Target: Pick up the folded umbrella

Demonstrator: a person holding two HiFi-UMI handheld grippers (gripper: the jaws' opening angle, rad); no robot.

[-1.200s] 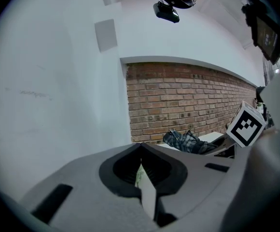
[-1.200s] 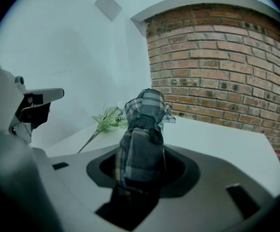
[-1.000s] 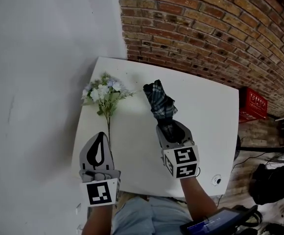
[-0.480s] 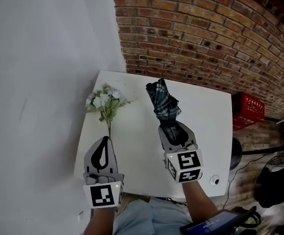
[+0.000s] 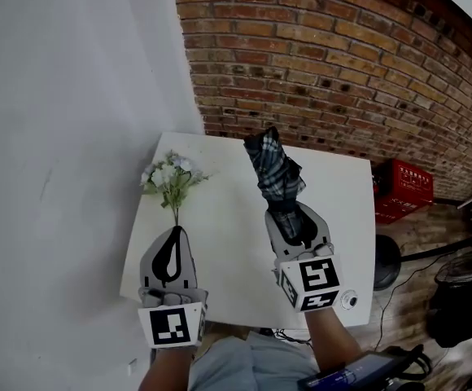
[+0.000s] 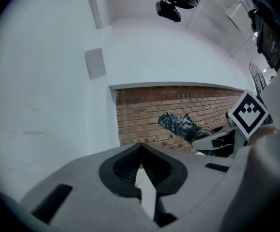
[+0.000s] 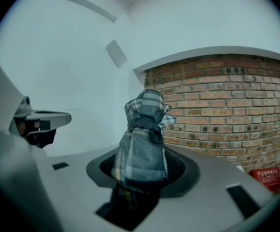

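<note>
Nearest, low in the head view: the left gripper (image 5: 172, 235), fingers pressed together with nothing between them. Reads the same in the left gripper view, the tips meeting in a single seam.

Beside it to the right: the right gripper (image 5: 295, 220), fingers clamped on the dark lower end of the folded umbrella (image 5: 275, 169). Carries the umbrella out ahead of the jaws, plaid cloth bunched and strapped, tip toward the brick wall (image 5: 342, 80). Holds it up above the white table (image 5: 228, 251), not lying on it.

Beyond the left gripper, on the table's left part: a bunch of pale flowers (image 5: 171, 177), stem toward that gripper, well apart from the umbrella.

Further out, past the table's right edge: a red crate (image 5: 403, 187) down by the foot of the brick wall.

Left of the bricks: a plain white wall (image 5: 65, 137).
</note>
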